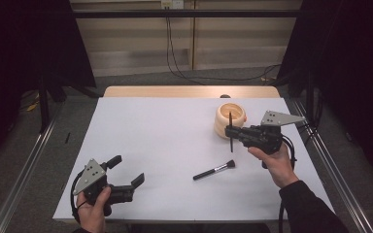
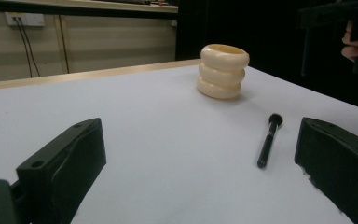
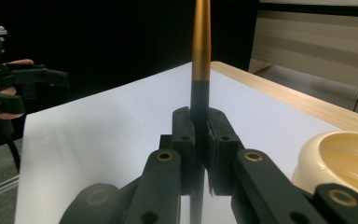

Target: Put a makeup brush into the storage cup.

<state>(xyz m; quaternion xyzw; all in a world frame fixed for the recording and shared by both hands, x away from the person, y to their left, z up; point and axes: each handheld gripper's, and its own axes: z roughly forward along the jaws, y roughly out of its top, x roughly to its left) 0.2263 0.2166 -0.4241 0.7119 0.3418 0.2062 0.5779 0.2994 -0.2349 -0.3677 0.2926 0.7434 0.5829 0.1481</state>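
**Slim brush pinched above the cream holder**

Held in the right claw [image 1: 230, 131]: a thin black-handled brush with a gold-orange ferrule [image 3: 201, 70], standing upright, clamped across its dark shaft with the jaws pressed tight on it. Seen from the high view just in front of the cream-coloured, ribbed, three-ringed ceramic-looking pot [image 1: 230, 118], at the far right of the white worktop [image 1: 165, 145], raised above the surface rather than resting on it. Judged light, stiff and narrow; smooth lacquered handle likely slippery, so prone to pivoting or sliding if the pinch slackens. Best taken at the mid-shaft, well clear of the ferrule and bristles, as gripped now. Probably bound for the open mouth of the pot: upright alignment needed, then a gentle drop.

Left claw [image 1: 126, 170] spread wide and empty, low over the near left corner of the worktop, well apart from everything.

Lying flat near the middle right: a second short black brush with a silver collar and dark fluffy head [image 1: 214, 170], head toward the right. Soft bristles, rigid handle; easiest grasped across the handle.

Pot glossy, rounded, stacked-ring profile, hollow and open on top; likely heavier than the brushes yet tippable by a sideways knock. Worktop matte, smooth, pale, with a wooden edge at the far side.
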